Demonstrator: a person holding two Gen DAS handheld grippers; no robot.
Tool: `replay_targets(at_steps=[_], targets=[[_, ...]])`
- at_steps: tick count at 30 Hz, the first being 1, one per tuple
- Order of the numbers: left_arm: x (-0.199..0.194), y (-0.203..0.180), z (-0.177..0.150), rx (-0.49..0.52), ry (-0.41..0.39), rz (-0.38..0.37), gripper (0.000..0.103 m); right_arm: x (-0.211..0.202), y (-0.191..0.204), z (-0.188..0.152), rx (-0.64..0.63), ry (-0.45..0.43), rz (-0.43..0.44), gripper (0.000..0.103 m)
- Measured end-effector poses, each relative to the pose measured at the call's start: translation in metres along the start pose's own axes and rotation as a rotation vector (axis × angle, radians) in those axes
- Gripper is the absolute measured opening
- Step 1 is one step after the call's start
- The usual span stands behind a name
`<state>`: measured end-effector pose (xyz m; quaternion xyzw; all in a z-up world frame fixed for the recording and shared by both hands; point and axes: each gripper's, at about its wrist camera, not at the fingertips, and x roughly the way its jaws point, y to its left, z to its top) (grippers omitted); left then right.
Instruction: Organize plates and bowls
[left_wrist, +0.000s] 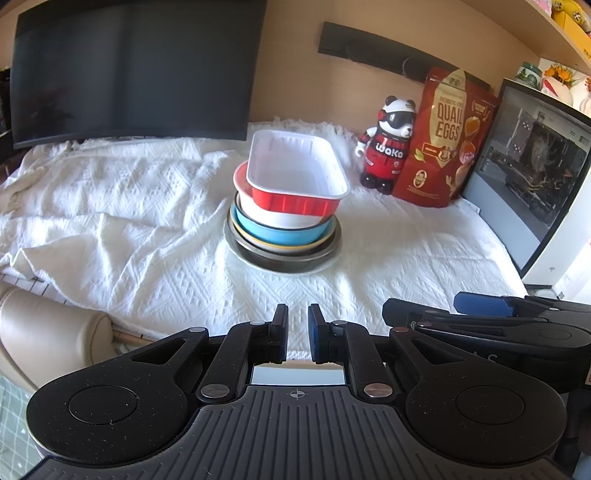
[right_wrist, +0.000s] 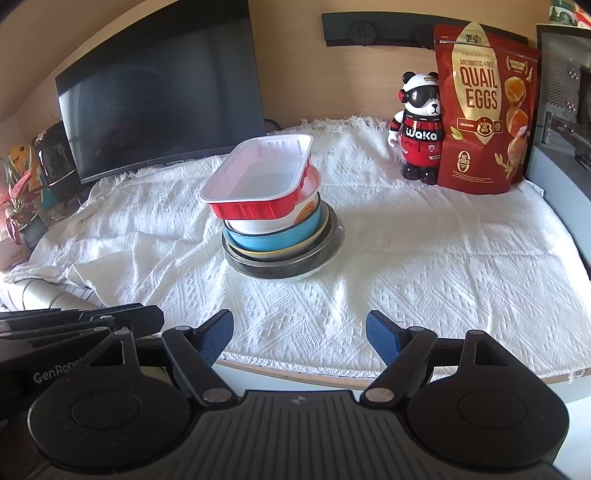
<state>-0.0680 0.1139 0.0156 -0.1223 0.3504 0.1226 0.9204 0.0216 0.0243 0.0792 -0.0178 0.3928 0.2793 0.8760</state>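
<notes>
One stack of dishes stands mid-cloth. A red rectangular tray (left_wrist: 295, 173) (right_wrist: 258, 177) with a white inside lies tilted on top. Under it sit a white bowl (left_wrist: 280, 218) (right_wrist: 258, 225), a blue bowl (left_wrist: 280, 234) (right_wrist: 273, 240), a yellow-rimmed plate (left_wrist: 280, 248), a dark metal pan (left_wrist: 288, 264) (right_wrist: 273, 267) and a white plate (left_wrist: 325, 264) at the bottom. My left gripper (left_wrist: 298, 310) hangs shut near the table's front edge, nothing in it, well short of the stack. My right gripper (right_wrist: 299, 321) is open and empty beside it, equally far back.
A white woven cloth (left_wrist: 147, 221) (right_wrist: 443, 258) covers the table, rumpled at the left. Behind stand a dark monitor (left_wrist: 129, 74) (right_wrist: 159, 92), a panda figure (left_wrist: 388, 147) (right_wrist: 419, 136), a red quail-egg bag (left_wrist: 443, 140) (right_wrist: 484, 110) and a computer case (left_wrist: 535, 166) at the right.
</notes>
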Motion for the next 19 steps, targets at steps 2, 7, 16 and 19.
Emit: replay_targets(at_steps=[2,7,16,19], targets=[[0.0,0.0,0.0,0.002,0.001,-0.001,0.013,0.0,-0.001,0.0,0.003,-0.001,0.0,0.08],[0.0,0.0,0.0,0.002,0.0,-0.001,0.013,-0.001,0.001,0.0,-0.001,-0.003,0.0,0.08],[0.002,0.008,0.002,0.003,-0.009,0.007,0.014,0.003,0.004,0.002,-0.01,0.002,0.015,0.08],[0.007,0.021,0.005,-0.022,0.006,0.033,0.014,0.008,0.009,0.007,-0.023,-0.004,0.03,0.08]])
